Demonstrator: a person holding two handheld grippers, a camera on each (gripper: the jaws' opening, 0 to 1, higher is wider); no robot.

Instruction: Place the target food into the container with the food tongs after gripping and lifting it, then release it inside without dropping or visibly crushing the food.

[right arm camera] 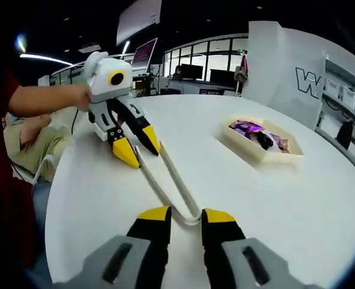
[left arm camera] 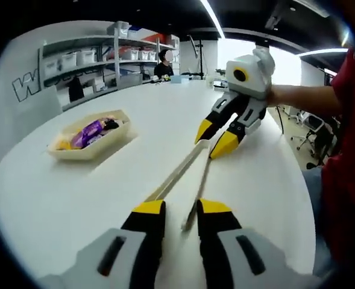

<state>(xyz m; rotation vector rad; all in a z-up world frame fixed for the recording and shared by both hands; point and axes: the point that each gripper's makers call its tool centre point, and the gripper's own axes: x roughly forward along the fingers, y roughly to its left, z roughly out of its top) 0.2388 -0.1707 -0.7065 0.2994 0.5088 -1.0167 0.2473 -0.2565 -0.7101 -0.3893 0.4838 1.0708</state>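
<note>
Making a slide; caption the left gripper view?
Two grippers hold tongs on white table; food tray beyond.

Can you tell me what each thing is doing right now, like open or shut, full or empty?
Left gripper: shut on the tongs' arm ends.
Right gripper: shut on the tongs' bent end.
Tongs: arms spread, holding no food, lying low over the table.
Tray: flat on the table, with wrapped food inside.
Wrapped food: resting in the tray, untouched.
Table: white.
</note>
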